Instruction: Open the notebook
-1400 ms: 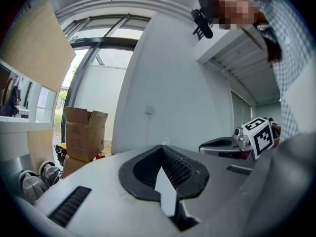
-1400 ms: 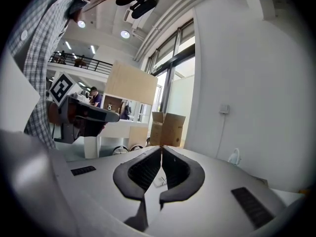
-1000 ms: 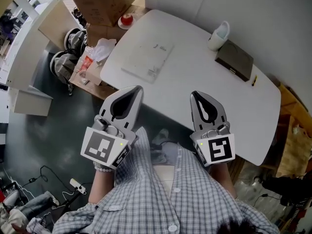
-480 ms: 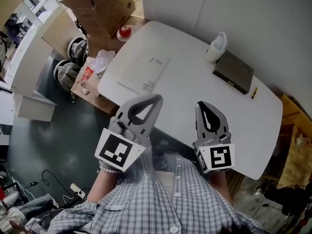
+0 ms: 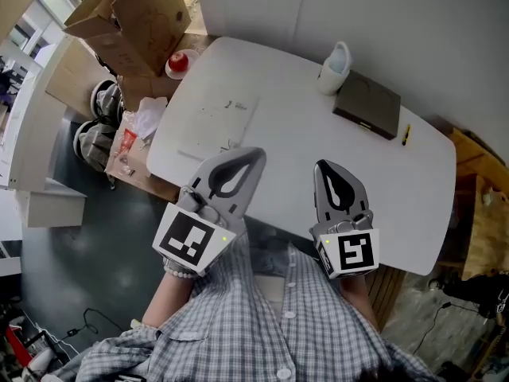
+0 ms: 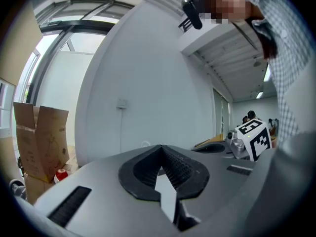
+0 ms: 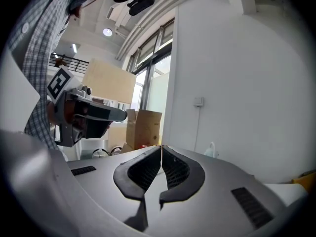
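Observation:
A dark closed notebook (image 5: 367, 104) lies flat at the table's far right, with a white jug (image 5: 334, 63) to its left and a small yellow pen (image 5: 406, 134) to its right. My left gripper (image 5: 255, 155) is shut and empty over the near edge of the white table (image 5: 302, 134). My right gripper (image 5: 321, 166) hangs beside it, also shut and empty. Both are well short of the notebook. In the left gripper view the jaws (image 6: 160, 147) meet at the tip. In the right gripper view the jaws (image 7: 161, 147) meet too, and the jug (image 7: 211, 149) shows beyond them.
A thin white sheet or booklet (image 5: 219, 122) lies on the table's left part. Left of the table stand open cardboard boxes (image 5: 131, 22), a red item (image 5: 178, 60), bags and litter (image 5: 131, 138) on the floor. A grey wall runs behind the table.
Both grippers have moved forward over the table's near edge. The left one has swung right, closer to the right one. Both stay shut.

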